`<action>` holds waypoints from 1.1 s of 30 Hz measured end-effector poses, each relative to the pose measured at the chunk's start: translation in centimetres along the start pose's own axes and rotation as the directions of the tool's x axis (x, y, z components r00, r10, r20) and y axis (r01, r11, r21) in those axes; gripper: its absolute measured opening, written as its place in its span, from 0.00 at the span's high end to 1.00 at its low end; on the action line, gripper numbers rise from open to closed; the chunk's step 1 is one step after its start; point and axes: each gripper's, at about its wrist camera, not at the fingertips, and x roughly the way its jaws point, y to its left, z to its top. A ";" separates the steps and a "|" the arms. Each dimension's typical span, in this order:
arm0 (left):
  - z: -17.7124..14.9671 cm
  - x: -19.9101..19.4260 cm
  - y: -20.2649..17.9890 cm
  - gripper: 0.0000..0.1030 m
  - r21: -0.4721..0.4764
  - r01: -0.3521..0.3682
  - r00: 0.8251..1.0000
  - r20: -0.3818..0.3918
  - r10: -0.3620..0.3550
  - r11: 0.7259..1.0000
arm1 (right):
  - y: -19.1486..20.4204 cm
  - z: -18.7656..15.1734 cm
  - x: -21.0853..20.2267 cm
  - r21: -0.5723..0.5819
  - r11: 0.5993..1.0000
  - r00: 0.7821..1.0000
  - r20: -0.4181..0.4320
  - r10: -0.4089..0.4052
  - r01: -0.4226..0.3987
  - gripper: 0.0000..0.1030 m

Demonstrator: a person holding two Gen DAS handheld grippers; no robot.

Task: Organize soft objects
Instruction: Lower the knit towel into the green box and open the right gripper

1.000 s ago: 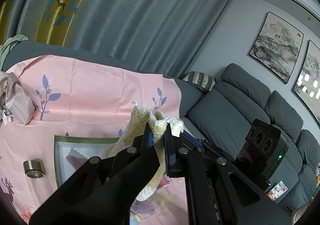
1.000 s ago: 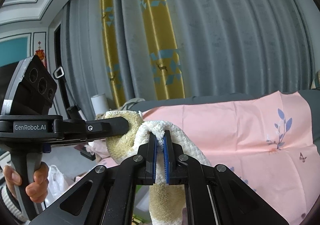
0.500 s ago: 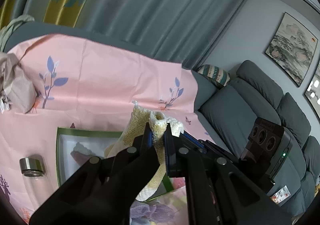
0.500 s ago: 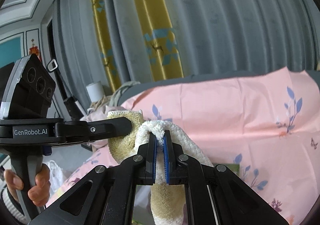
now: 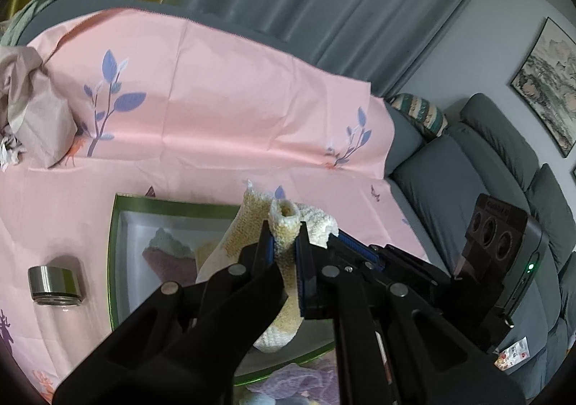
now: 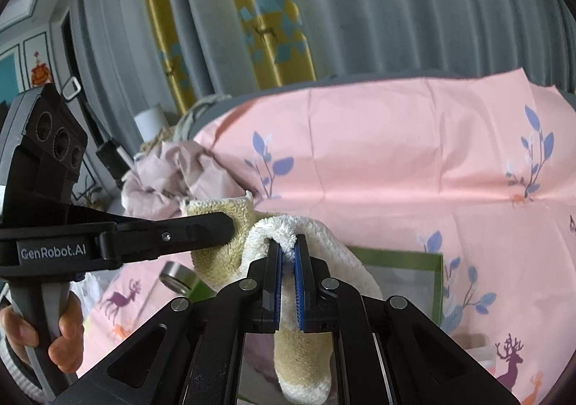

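Towel showing cream and tan; sheet showing pink with blue leaf sprigs; tray showing green rim.

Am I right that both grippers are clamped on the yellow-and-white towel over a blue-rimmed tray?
Not quite: the tray has a green rim, not blue, as the left wrist view shows. The rest holds: the left gripper and right gripper are both clamped on the yellow-and-white towel, which hangs above that tray.
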 end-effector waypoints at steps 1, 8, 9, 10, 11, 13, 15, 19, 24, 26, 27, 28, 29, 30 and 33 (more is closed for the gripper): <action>-0.1 0.3 0.1 0.94 0.000 -0.007 1.000 -0.006 0.007 1.000 | -0.1 -0.1 0.4 0.000 1.000 1.000 -0.013 -0.004 0.004 0.93; -1.2 2.4 1.3 0.94 0.001 -0.060 0.996 -0.063 0.060 0.998 | -1.1 -1.4 2.8 0.011 1.000 0.994 -0.110 -0.011 0.012 0.93; -1.4 2.7 1.4 0.94 0.004 -0.069 0.995 -0.072 0.070 0.998 | -1.2 -1.6 3.0 0.010 1.000 0.992 -0.123 -0.013 0.014 0.93; -1.6 3.0 1.5 0.94 0.009 -0.083 0.993 -0.083 0.084 0.996 | -1.3 -1.8 3.4 0.011 1.000 0.990 -0.140 -0.015 0.016 0.93; -1.8 3.2 1.7 0.94 0.013 -0.089 0.992 -0.091 0.089 0.996 | -1.4 -2.1 3.7 0.011 1.000 0.988 -0.152 -0.016 0.018 0.93; -2.0 3.7 1.8 0.94 0.016 -0.096 0.990 -0.104 0.097 0.995 | -1.4 -2.3 4.0 0.011 1.000 0.986 -0.167 -0.018 0.020 0.93; -2.3 4.1 2.0 0.94 0.021 -0.108 0.987 -0.118 0.110 0.994 | -1.6 -2.7 4.4 0.016 1.000 0.983 -0.182 -0.018 0.021 0.93; -2.7 4.8 2.2 0.94 0.037 -0.135 0.980 -0.144 0.139 0.990 | -1.8 -3.2 4.8 0.019 1.000 0.979 -0.205 -0.016 0.021 0.93; -3.3 5.7 2.8 0.93 0.043 -0.173 0.967 -0.182 0.178 0.984 | -1.9 -3.8 5.5 0.023 0.999 0.971 -0.239 -0.017 0.023 0.93; -3.5 6.1 2.9 0.93 0.049 -0.187 0.962 -0.194 0.193 0.981 | -2.0 -4.1 5.8 0.026 0.999 0.967 -0.254 -0.018 0.026 0.93; -3.7 6.3 3.0 0.93 0.056 -0.198 0.957 -0.203 0.205 0.979 | -2.0 -4.2 5.9 0.028 0.999 0.966 -0.258 -0.018 0.026 0.93; -3.7 6.4 3.1 0.93 0.058 -0.204 0.955 -0.210 0.212 0.977 | -2.0 -4.3 6.0 0.029 0.999 0.965 -0.261 -0.018 0.027 0.93; -3.9 6.6 3.2 0.93 0.060 -0.211 0.951 -0.219 0.219 0.976 | -2.1 -4.3 6.1 0.031 0.999 0.964 -0.266 -0.020 0.029 0.93; -3.9 6.7 3.3 0.93 0.059 -0.215 0.948 -0.226 0.223 0.975 | -2.1 -4.4 6.2 0.033 0.999 0.963 -0.270 -0.020 0.030 0.93; -4.2 7.0 3.7 0.91 0.044 -0.231 0.941 -0.245 0.234 0.972 | -2.2 -4.6 6.5 0.045 0.999 0.959 -0.282 -0.010 0.024 0.93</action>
